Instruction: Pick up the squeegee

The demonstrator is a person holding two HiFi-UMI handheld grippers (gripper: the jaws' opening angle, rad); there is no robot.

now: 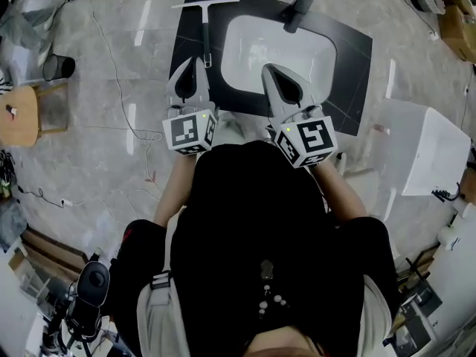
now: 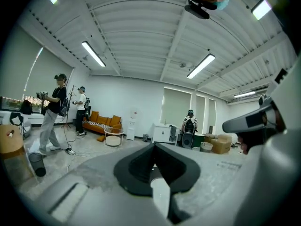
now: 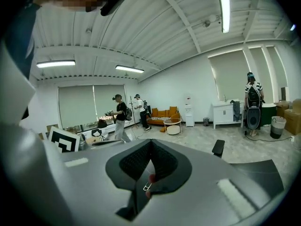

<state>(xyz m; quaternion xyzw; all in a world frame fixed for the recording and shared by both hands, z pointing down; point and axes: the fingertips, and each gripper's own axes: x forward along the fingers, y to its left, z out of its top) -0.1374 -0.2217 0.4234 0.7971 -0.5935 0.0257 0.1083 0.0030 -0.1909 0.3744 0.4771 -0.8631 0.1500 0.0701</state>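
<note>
Ahead of me, a white basin [image 1: 279, 50] is set in a black panel [image 1: 351, 62], with a black tap [image 1: 299, 10] at its far rim. On my left stand a wooden stool [image 1: 18, 114] and a black bin [image 1: 58, 67]. On my right is a white box [image 1: 428, 151]. An orange sofa [image 2: 101, 122] stands against the far wall.

From my remote seat: the squeegee [image 1: 204, 28] lies along the left edge of the mat [image 1: 353, 58], left of the basin [image 1: 236, 50] on it; left hand-held gripper [image 1: 189, 64] just beside its handle; right hand-held gripper [image 1: 272, 70] over the basin's near rim; stool [image 1: 18, 114] far left, box [image 1: 428, 151] far right.
</note>
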